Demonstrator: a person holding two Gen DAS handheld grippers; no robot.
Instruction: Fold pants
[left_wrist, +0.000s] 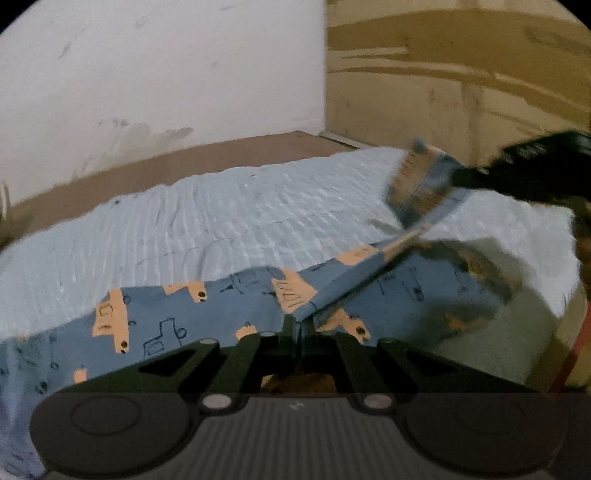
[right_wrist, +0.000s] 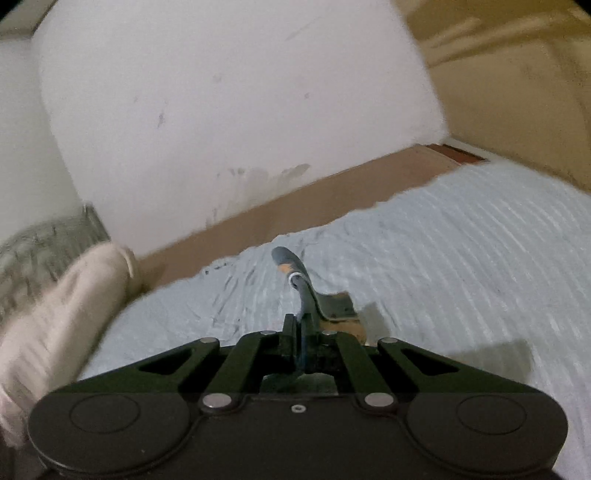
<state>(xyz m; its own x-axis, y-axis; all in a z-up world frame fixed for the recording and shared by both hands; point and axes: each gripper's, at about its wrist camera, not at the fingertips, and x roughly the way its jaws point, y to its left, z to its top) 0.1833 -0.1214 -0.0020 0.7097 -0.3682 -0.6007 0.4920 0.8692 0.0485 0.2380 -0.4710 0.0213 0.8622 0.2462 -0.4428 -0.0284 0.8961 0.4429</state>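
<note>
The pants (left_wrist: 221, 314) are blue with orange vehicle prints and lie across a light blue ribbed bed cover (left_wrist: 240, 214). My left gripper (left_wrist: 299, 325) is shut on a fold of the pants' edge near the camera. My right gripper (left_wrist: 476, 173) shows at the right of the left wrist view, shut on a lifted, blurred corner of the pants (left_wrist: 417, 184) held above the cover. In the right wrist view my right gripper (right_wrist: 301, 325) is shut on that edge of the pants (right_wrist: 317, 291), which sticks up past the fingers.
A white wall (left_wrist: 166, 74) and a brown strip (left_wrist: 221, 155) run behind the bed. A tan wooden surface (left_wrist: 461, 74) stands at the right. A pale pillow-like bundle (right_wrist: 66, 306) lies at the left in the right wrist view. The cover's edge (left_wrist: 554, 295) drops off at right.
</note>
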